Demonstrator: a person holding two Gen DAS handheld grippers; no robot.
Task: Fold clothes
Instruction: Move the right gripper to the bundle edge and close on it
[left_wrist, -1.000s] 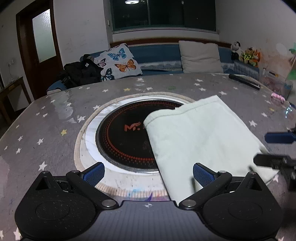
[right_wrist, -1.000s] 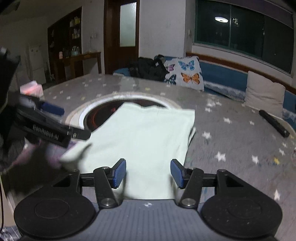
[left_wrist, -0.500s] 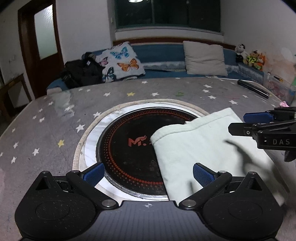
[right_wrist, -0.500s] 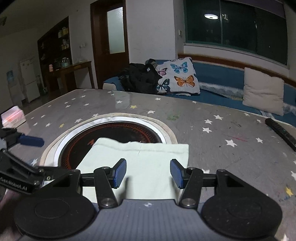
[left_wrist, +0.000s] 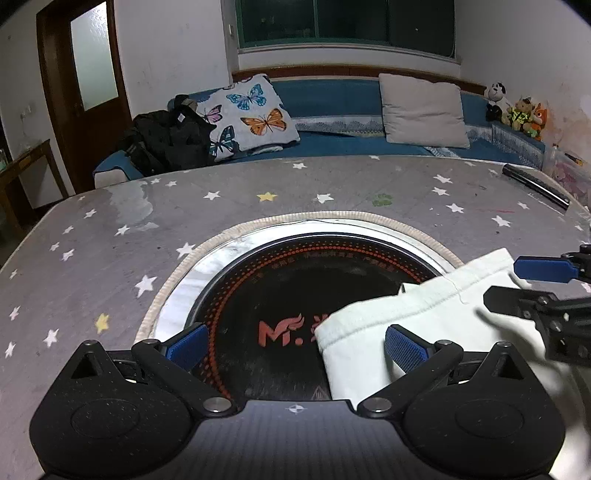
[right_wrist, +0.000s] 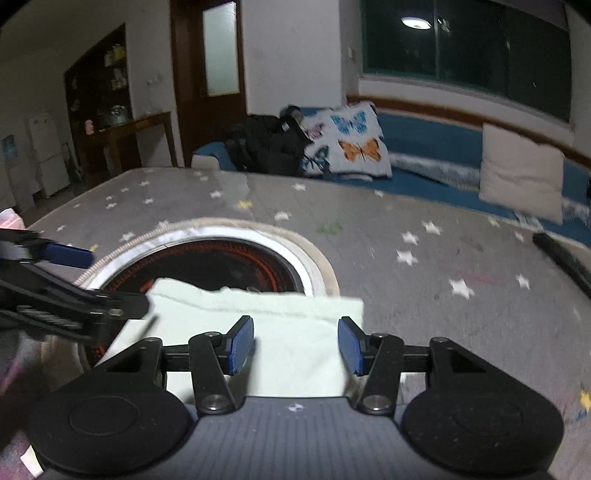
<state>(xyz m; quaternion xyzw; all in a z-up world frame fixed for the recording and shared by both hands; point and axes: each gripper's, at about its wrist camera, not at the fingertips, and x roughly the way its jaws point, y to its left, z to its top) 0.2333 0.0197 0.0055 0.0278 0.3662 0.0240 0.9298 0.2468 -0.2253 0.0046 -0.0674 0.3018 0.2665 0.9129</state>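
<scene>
Folded cloth on the starry table

We see both tongs — left gripper (left_wrist: 295, 345), right gripper (right_wrist: 296, 345) — gaping, gripping nothing, above the pale cloth (right_wrist: 295, 332).

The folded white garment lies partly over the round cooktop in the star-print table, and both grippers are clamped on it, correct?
Not quite. It does lie partly over the cooktop, but neither gripper grips the garment: the right wrist view shows the right gripper open, the left wrist view the left gripper open.

Bare starred table (left_wrist: 332, 177) beyond the folded cloth (right_wrist: 295, 332); black bar (left_wrist: 535, 182) at far right edge.
</scene>
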